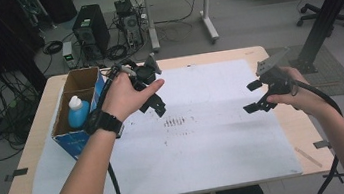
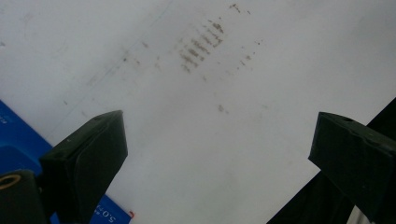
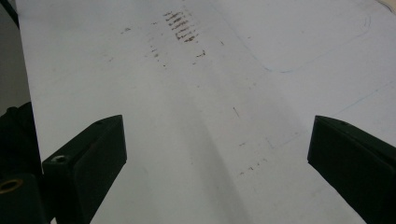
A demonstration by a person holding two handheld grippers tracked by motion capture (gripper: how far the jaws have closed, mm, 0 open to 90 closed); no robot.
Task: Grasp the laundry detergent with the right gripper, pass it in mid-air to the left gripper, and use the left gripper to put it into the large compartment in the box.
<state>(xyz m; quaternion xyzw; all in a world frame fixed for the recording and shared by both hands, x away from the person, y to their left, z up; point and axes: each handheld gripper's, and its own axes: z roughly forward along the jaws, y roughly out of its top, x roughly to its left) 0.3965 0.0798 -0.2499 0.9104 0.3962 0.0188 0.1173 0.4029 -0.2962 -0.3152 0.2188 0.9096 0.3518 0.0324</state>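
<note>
Black left gripper (image 1: 151, 98) and right gripper (image 1: 256, 97) hover spread above white sheet (image 1: 206, 143).

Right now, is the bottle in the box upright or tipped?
Upright: the bottle stands in the cardboard box, white cap on top.

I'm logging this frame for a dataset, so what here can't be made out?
- Blue bottle: lower body hidden by the cardboard box wall, high view; its label is unreadable.
- Box print: cut off by the bottom edge, left gripper view.
- Left gripper: partly hidden by the left hand, high view.
</note>
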